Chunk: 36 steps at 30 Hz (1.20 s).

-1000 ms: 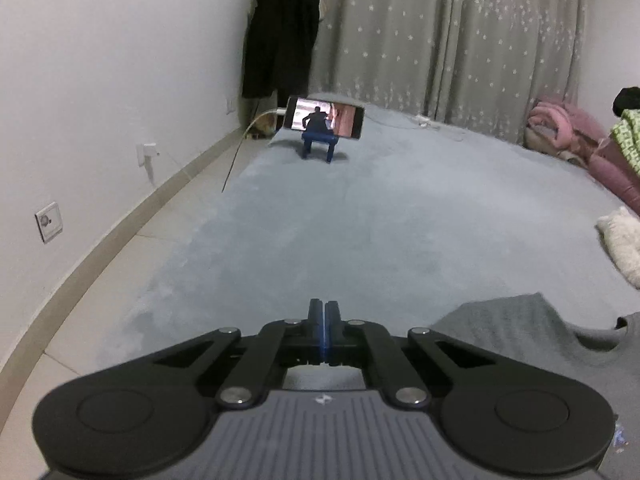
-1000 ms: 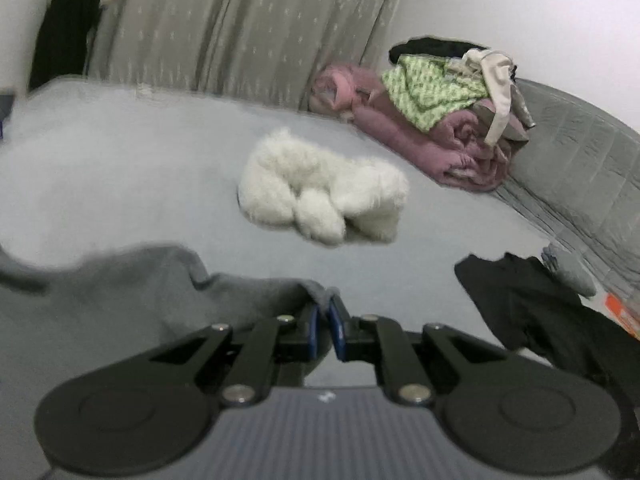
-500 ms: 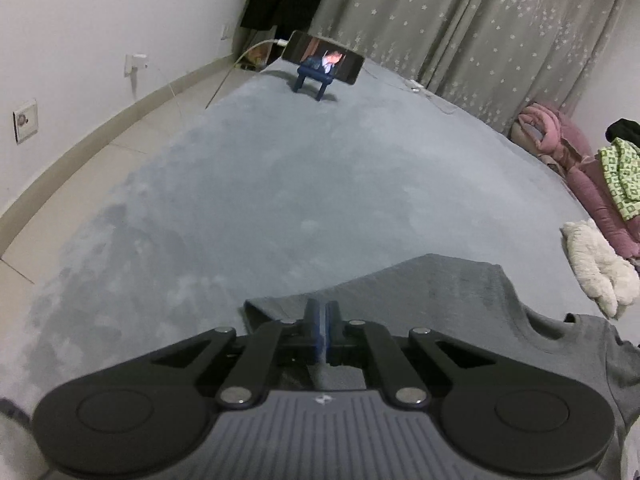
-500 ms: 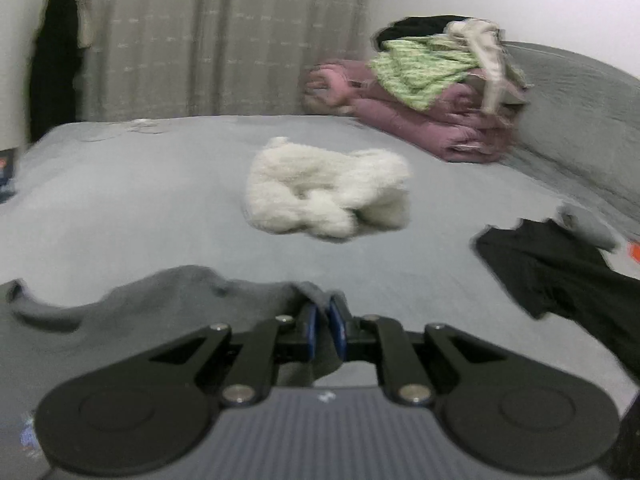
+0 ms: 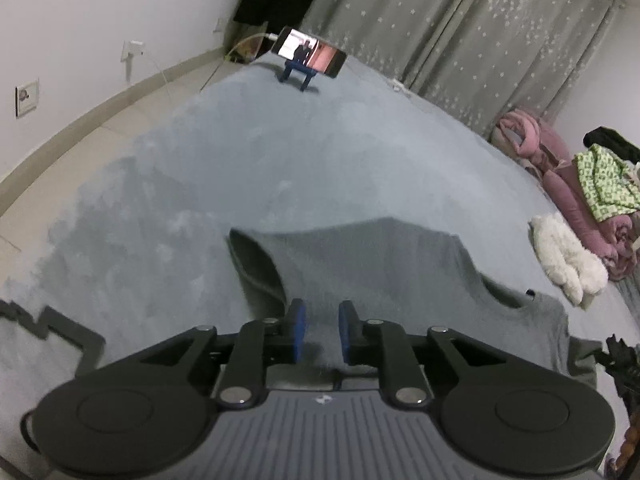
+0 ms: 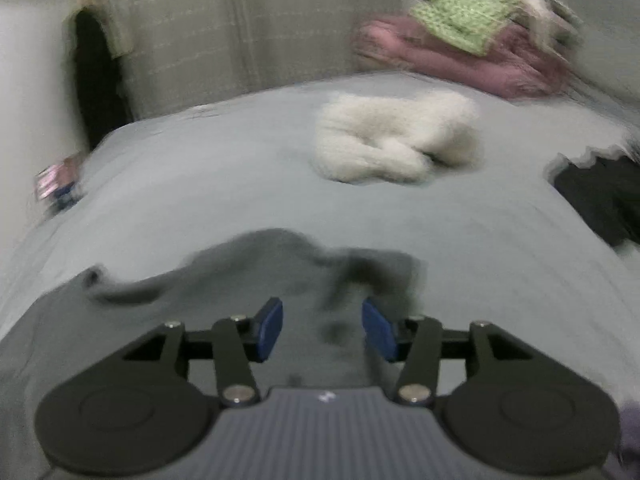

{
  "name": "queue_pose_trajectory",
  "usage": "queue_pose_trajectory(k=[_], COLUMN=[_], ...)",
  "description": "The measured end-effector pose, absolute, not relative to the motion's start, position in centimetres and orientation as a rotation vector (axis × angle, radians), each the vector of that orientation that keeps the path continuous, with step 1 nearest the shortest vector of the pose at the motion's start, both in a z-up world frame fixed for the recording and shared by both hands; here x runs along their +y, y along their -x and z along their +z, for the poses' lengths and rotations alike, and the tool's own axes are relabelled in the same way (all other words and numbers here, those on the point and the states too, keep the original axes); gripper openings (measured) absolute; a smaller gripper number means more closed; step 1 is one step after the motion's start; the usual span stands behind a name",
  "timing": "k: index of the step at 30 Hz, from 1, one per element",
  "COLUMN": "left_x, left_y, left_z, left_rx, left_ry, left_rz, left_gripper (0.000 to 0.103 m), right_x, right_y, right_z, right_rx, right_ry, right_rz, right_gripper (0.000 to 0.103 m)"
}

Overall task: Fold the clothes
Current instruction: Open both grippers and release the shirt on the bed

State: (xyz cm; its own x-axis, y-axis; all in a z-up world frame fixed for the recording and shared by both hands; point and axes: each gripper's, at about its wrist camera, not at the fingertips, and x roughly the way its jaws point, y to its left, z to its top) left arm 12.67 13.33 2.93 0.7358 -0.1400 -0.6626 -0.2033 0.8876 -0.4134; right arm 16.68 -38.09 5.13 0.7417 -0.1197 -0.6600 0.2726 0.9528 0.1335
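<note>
Your left gripper [image 5: 322,330] and right gripper [image 6: 322,330] both stand released over the grey shirt [image 5: 384,264], spread on the carpet [image 5: 240,168] — right view blurred, fabric contact unclear

A plain dark grey cotton T-shirt [image 5: 384,264] lies on the pale grey-blue plush carpet [image 5: 248,168]; beyond it are star-speckled grey curtains [image 5: 460,28] and a fluffy cream-white garment [image 6: 392,140].

The shirt [image 5: 384,264] lies on the carpet [image 5: 248,168], phone [image 5: 311,53] far behind.
</note>
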Motion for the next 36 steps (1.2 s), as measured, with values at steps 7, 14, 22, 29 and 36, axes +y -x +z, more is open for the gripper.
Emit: queue_pose_trajectory(k=[7, 14, 22, 29, 36], left_x=[12.9, 12.4, 12.6, 13.7, 13.8], left_y=[-12.3, -12.6, -12.2, -12.2, -12.4], left_z=[2.3, 1.0, 1.2, 1.2, 0.8], left_rx=[0.729, 0.750, 0.742, 0.741, 0.765], left_ry=[0.514, 0.509, 0.500, 0.530, 0.559], left_rz=[-0.028, -0.064, -0.053, -0.035, -0.044], left_gripper=[0.043, 0.016, 0.012, 0.012, 0.012], right_x=[-40.2, -37.0, -30.6, -34.5, -31.2], right_y=[-16.7, -16.6, -15.5, -14.5, -16.8], right_z=[0.4, 3.7, 3.9, 5.5, 2.3], right_rx=[0.844, 0.754, 0.805, 0.673, 0.776], right_ry=[-0.329, -0.299, -0.098, -0.142, 0.147], right_rz=[-0.222, 0.029, 0.231, 0.073, 0.103], right_gripper=[0.057, 0.032, 0.034, 0.061, 0.016])
